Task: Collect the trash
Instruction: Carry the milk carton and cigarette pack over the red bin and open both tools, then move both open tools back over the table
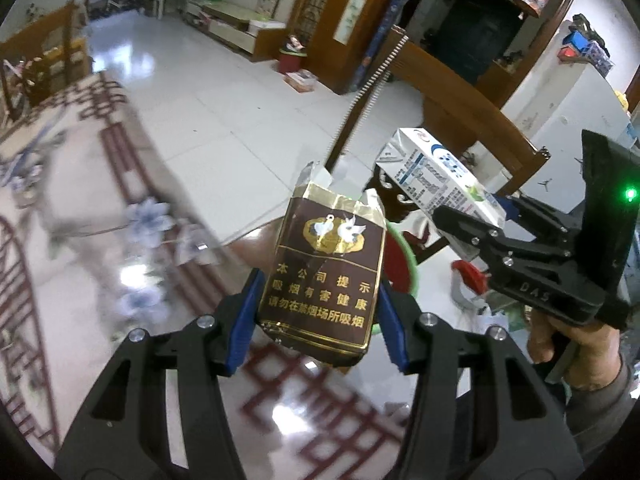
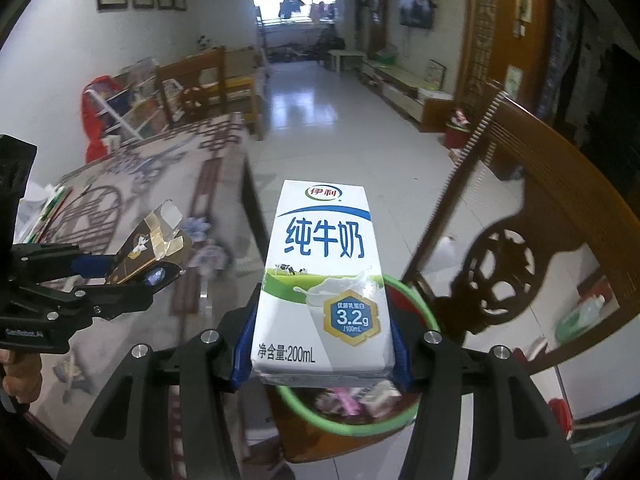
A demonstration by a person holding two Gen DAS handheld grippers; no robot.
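My left gripper (image 1: 318,320) is shut on a torn brown and gold cigarette pack (image 1: 324,276) and holds it above the table edge. My right gripper (image 2: 322,344) is shut on a white 200 mL milk carton (image 2: 324,280), held over a green-rimmed bin (image 2: 424,316) that holds wrappers. In the left wrist view the right gripper (image 1: 460,224) with the carton (image 1: 436,176) is to the right, and the bin rim (image 1: 412,256) shows behind the pack. In the right wrist view the left gripper (image 2: 132,276) with the pack (image 2: 152,248) is to the left.
A table with a patterned glossy cover (image 1: 80,216) fills the left. A carved wooden chair (image 2: 520,232) stands right of the bin. White tiled floor (image 1: 224,96) stretches beyond. More litter lies on the table at the right in the left wrist view (image 1: 492,312).
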